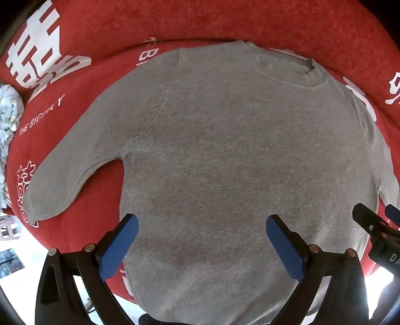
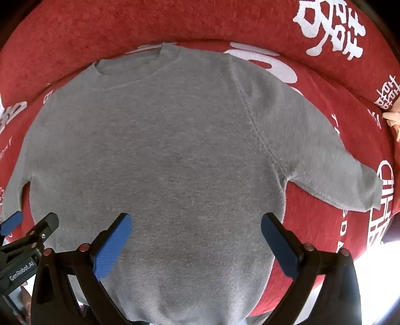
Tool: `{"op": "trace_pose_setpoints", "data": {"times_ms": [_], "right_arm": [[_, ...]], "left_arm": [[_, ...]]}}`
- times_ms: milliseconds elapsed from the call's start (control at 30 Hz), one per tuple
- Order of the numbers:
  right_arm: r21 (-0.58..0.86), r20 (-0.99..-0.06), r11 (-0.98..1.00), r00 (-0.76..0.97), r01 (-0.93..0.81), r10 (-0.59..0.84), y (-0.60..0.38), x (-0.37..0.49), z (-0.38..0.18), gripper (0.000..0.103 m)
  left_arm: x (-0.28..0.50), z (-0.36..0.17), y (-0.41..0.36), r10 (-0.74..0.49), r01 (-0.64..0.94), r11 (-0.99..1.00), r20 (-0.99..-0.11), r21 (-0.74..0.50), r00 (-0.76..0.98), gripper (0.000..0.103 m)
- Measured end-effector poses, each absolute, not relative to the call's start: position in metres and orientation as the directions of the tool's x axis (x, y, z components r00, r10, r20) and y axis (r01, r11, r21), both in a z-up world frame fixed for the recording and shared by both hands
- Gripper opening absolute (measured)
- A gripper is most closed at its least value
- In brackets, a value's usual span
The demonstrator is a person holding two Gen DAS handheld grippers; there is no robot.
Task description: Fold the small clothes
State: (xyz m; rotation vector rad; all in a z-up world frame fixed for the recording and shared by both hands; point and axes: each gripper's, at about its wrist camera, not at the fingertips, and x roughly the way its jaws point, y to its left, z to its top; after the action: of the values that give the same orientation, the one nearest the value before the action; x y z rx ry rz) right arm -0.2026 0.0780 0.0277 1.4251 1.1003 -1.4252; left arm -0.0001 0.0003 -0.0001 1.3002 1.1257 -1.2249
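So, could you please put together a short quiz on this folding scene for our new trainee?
1. True or false: the grey sweater lies spread flat with both sleeves out.
2. What is the sweater lying on?
3. The left gripper and right gripper are: A) both open, B) both shut on cloth, C) one of each.

Key: 1. True. 2. A red cloth with white lettering. 3. A.
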Motion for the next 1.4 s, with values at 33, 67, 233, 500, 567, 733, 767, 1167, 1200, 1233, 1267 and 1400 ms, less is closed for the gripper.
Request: {"op": "trace_pose_setpoints", "data": {"times_ms": [33, 67, 233, 500, 567, 733, 767, 1167, 1200, 1233, 1267, 1400], "right_arm": [[-0.029, -0.999, -0.282, -0.022, 0.959, 0.030, 0.078, -0.202, 0.028, 0.103], [-0.030, -0.999, -0.282, -0.022, 0.959, 0.031, 0.078, -0.202, 0.028, 0.103], [-0.032, -0.999, -0.283, -0.024, 0.959, 0.032, 0.078, -0.202, 0.028, 0.103], [-0.026, -1.000, -0.282, -0.020, 0.959, 0.021, 0.082, -0.203, 0.027, 0.103], [-0.023, -1.000, -0.283, -0.018, 0.959, 0.020, 0.082, -0.203, 0.026, 0.103], [-0.025, -0.999, -0.284, -0.018, 0.959, 0.028, 0.077, -0.201, 0.028, 0.103], [-0.025, -0.999, -0.283, -0.018, 0.959, 0.027, 0.077, -0.201, 0.028, 0.103], [-0.038, -0.999, -0.290, -0.034, 0.956, 0.018, 0.080, -0.199, 0.032, 0.103], [-0.032, -0.999, -0.293, -0.028, 0.955, 0.019, 0.080, -0.199, 0.032, 0.103], [-0.027, -1.000, -0.298, -0.021, 0.954, 0.021, 0.080, -0.199, 0.032, 0.103], [-0.021, -1.000, -0.301, -0.015, 0.954, 0.022, 0.080, -0.200, 0.032, 0.103], [-0.015, -1.000, -0.298, -0.008, 0.954, 0.026, 0.082, -0.200, 0.032, 0.103]], "left_arm": [[0.000, 0.000, 0.001, 0.000, 0.995, -0.084, -0.998, 0.061, 0.061, 0.103], [0.001, 0.000, 0.001, 0.000, 0.994, -0.085, -0.998, 0.063, 0.063, 0.103], [0.000, 0.000, 0.005, -0.006, 0.995, -0.081, -0.998, 0.064, 0.063, 0.103], [0.004, -0.001, 0.003, -0.009, 0.993, -0.083, -0.997, 0.079, 0.078, 0.103], [0.005, 0.000, 0.003, -0.009, 0.993, -0.082, -0.996, 0.084, 0.084, 0.103], [0.005, -0.001, 0.002, -0.008, 0.991, -0.081, -0.994, 0.105, 0.104, 0.103], [0.006, -0.001, 0.003, -0.008, 0.990, -0.080, -0.993, 0.114, 0.114, 0.103], [0.012, -0.004, 0.004, -0.012, 0.993, -0.068, -0.995, 0.095, 0.094, 0.103], [0.012, -0.004, 0.004, -0.014, 0.993, -0.065, -0.995, 0.099, 0.098, 0.103], [0.012, -0.004, 0.005, -0.016, 0.992, -0.063, -0.994, 0.107, 0.106, 0.103], [0.013, -0.005, 0.005, -0.015, 0.992, -0.060, -0.994, 0.109, 0.108, 0.103], [0.013, -0.004, 0.007, -0.022, 0.989, -0.059, -0.991, 0.134, 0.133, 0.103]]}}
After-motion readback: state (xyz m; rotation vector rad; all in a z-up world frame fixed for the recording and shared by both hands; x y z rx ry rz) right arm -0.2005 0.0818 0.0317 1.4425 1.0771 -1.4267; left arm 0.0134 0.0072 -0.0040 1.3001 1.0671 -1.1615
